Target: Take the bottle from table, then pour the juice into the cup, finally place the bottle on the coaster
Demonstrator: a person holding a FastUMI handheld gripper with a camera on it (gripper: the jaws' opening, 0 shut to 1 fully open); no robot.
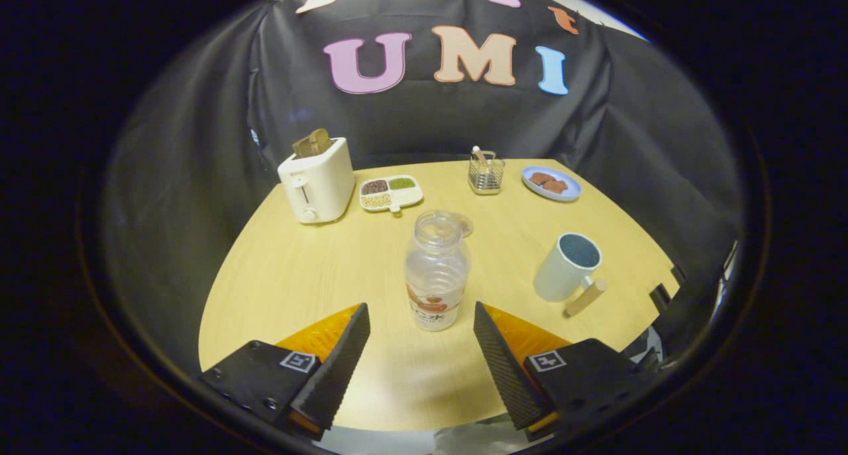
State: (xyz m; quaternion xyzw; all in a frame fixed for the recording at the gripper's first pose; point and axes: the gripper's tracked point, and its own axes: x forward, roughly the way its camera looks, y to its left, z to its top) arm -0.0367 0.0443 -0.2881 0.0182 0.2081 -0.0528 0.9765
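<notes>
A clear plastic bottle (435, 273) with a white and red label stands upright and uncapped on the wooden table (305, 269), just ahead of my fingertips and centred on the gap. My gripper (421, 312) is open, its fingers wide apart on either side of the bottle's base and not touching it. A white cup (568, 267) with a dark inside and a wooden handle stands to the right of the bottle. Behind the bottle's neck a small round coaster (466, 225) peeks out, mostly hidden.
At the back of the table stand a white toaster (318, 180) with bread in it, a divided dish of beans (391, 193), a wire holder (485, 173) and a blue plate (551, 183) with brown pieces. The table's edge curves close on the right.
</notes>
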